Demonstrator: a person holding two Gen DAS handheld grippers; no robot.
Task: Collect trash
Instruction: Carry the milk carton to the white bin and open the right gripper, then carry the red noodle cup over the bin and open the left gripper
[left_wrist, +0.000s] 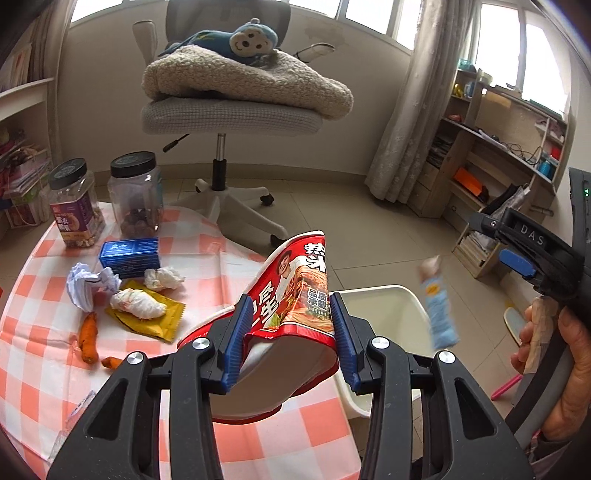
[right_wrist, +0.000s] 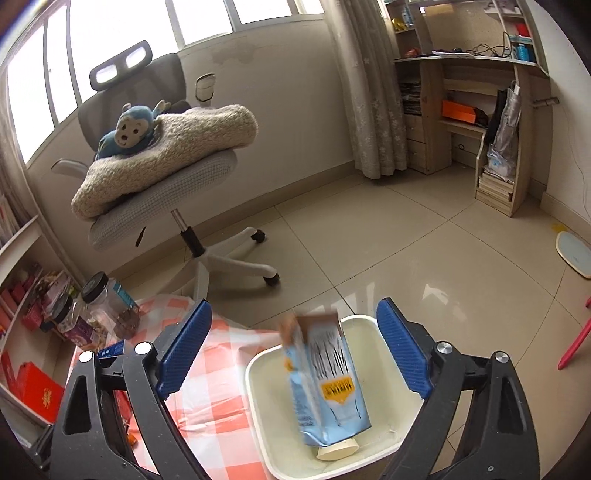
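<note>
Trash all around: red noodle cup (left_wrist: 291, 295) squashed flat, pinched tight between the blue pads of the left tool (left_wrist: 291, 332), held up over the edge of the worktop (left_wrist: 33, 387) and just beside the white bin (left_wrist: 384, 306). Blue carton (right_wrist: 325, 376) blurry, in the air between the wide-apart pads of the right tool (right_wrist: 295, 354), touching neither pad, right over the bin (right_wrist: 258, 373). Seen from the left wrist too, same blue carton (left_wrist: 437, 306) blurry above the far side of the bin, with the right tool (left_wrist: 517, 254) up beside it. Pale cup-like thing (right_wrist: 338, 450) lying at the bottom of the bin.

More trash lying on the pink checked cloth: crumpled paper (left_wrist: 90, 284), two white tissue balls (left_wrist: 138, 304) (left_wrist: 162, 277), one resting on a yellow wrapper (left_wrist: 159, 317), and orange peel bits (left_wrist: 88, 338). Behind them, blue box (left_wrist: 129, 256) and two jars with black lids (left_wrist: 75, 206) (left_wrist: 136, 195). On the floor past the worktop, grey chair (left_wrist: 229, 114) with a fluffy blanket and a blue toy monkey (left_wrist: 240, 38) on top.
</note>
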